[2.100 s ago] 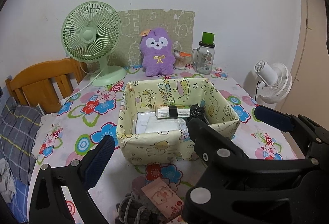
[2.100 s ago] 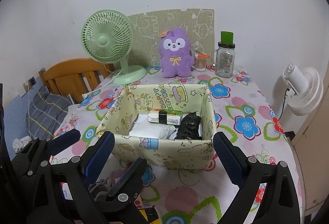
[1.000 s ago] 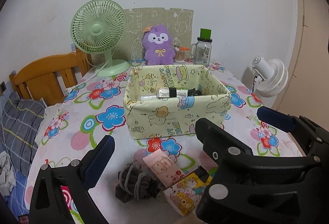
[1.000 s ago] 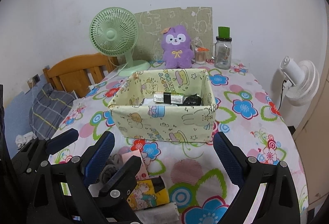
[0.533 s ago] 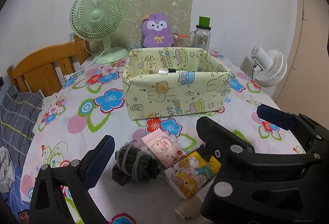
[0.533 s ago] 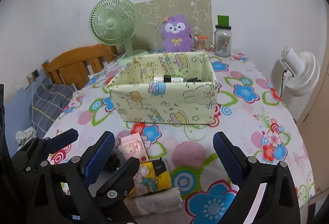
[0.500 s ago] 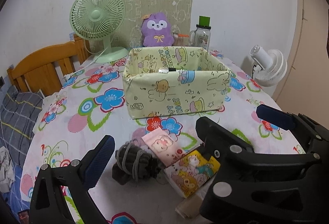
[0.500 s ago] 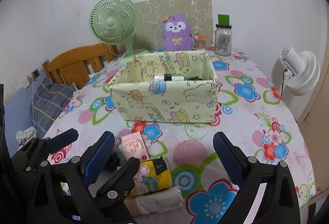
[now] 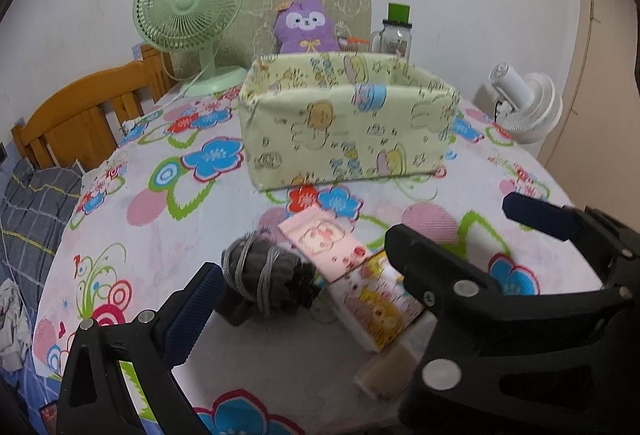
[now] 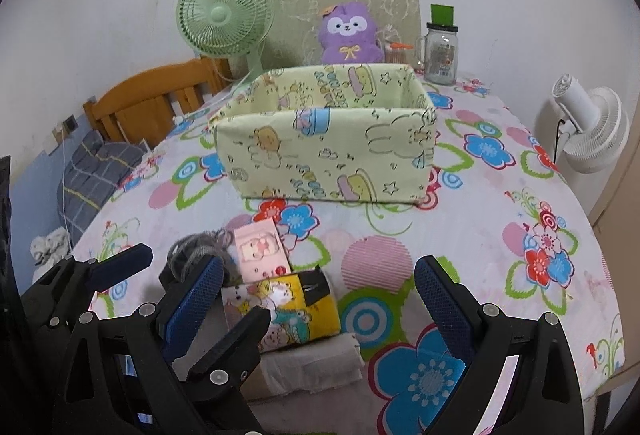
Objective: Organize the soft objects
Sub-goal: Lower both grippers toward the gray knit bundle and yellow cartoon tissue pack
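Nearest the cameras, both pairs of tongs spread wide and gripping nothing: left gripper [image 9: 360, 259] low over the near table edge, right gripper [image 10: 320, 299] beside it, jaws apart above the pile. Between and just below them, a small heap of soft things on the flower-patterned tablecloth [image 10: 500, 235]: a white folded cloth bundle [image 10: 316, 363] at the very edge, a yellow cartoon-printed tissue pack [image 10: 288, 303] touching it, a pink cartoon-printed packet [image 10: 260, 251] leaning against that, and a dark grey rolled sock bundle [image 9: 264, 275] just left. Further back, mid-table and well apart from the heap, a pale yellow fabric storage box with cartoon print [image 10: 328, 151], upright, contents hidden by its front wall. Behind, by the wall, a green desk fan [image 10: 224, 15], a purple plush toy [image 10: 350, 33], a glass jar with green lid [image 10: 440, 51].
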